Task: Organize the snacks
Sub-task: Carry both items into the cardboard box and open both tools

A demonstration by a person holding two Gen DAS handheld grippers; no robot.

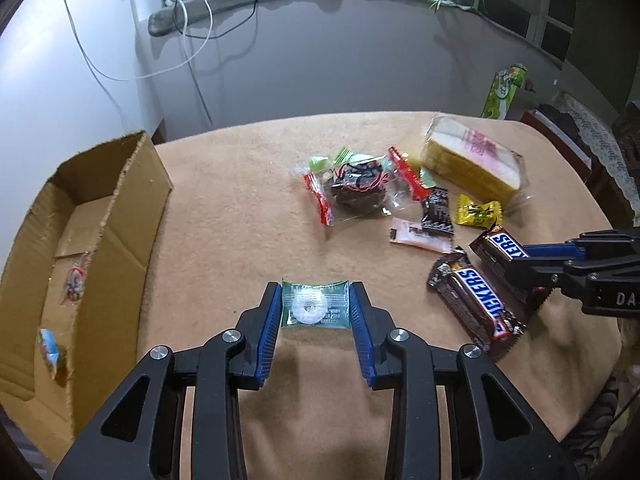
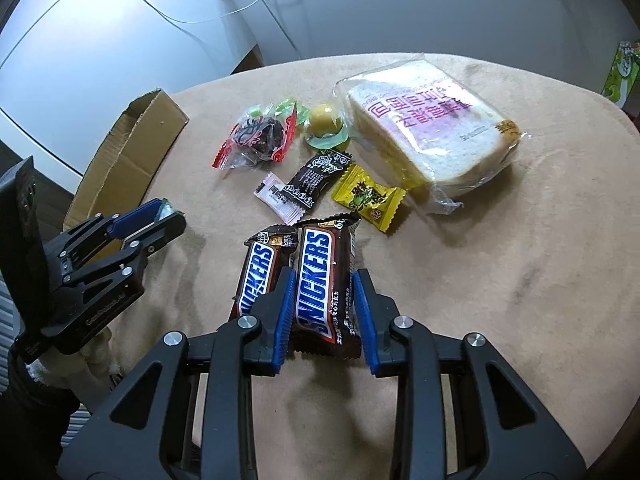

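Note:
My left gripper (image 1: 315,304) is shut on a small green candy packet (image 1: 315,308) with a white ring sweet inside, held just above the tan tablecloth (image 1: 240,216). It also shows in the right wrist view (image 2: 166,216). My right gripper (image 2: 323,300) is closed on a Snickers bar (image 2: 320,284) that lies on the table; a second Snickers bar (image 2: 258,276) lies just left of it. The open cardboard box (image 1: 116,216) stands at the left and holds two small wrapped sweets (image 1: 76,284).
A pile of snacks lies mid-table: a bagged bread loaf (image 2: 424,128), a yellow candy (image 2: 370,198), a black packet (image 2: 316,180), a pink sachet (image 2: 278,198), a clear bag with a dark cake (image 2: 256,136), a jelly cup (image 2: 326,128). A green carton (image 1: 502,92) stands beyond the table.

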